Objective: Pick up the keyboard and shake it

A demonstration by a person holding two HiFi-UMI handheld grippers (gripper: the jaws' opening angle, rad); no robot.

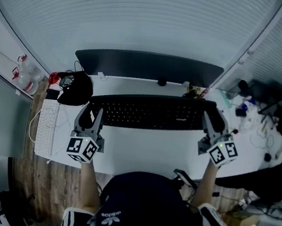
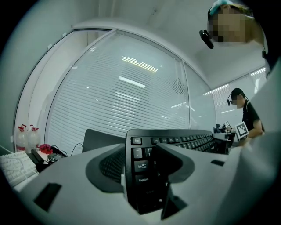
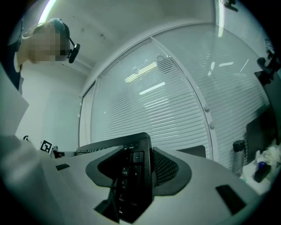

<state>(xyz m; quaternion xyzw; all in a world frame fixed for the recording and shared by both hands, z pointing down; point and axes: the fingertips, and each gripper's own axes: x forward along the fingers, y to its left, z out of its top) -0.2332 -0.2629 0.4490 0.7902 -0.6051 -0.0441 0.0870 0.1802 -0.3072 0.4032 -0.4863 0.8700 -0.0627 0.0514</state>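
**Overhead: black keyboard clamped at both ends by two grippers**

Nearest is a seated person (image 1: 144,205) in dark clothes, facing a white desk (image 1: 146,160) with both forearms stretched forward. Each hand carries a grey gripper topped by a marker cube. The left gripper (image 1: 92,114) is clamped on the left end of a long black keyboard (image 1: 151,112), with one jaw on the key face and the other on the underside. The right gripper (image 1: 211,121) pinches the number-pad end in the same way. The keyboard spans the space between them, lying crosswise over the middle of the desk. A white keyboard (image 1: 46,127) rests at the far left edge, and a black bundle (image 1: 76,89) sits beyond it. A wide dark monitor (image 1: 148,65) stands behind the black keyboard. Farthest back hang pale window blinds (image 1: 140,19).
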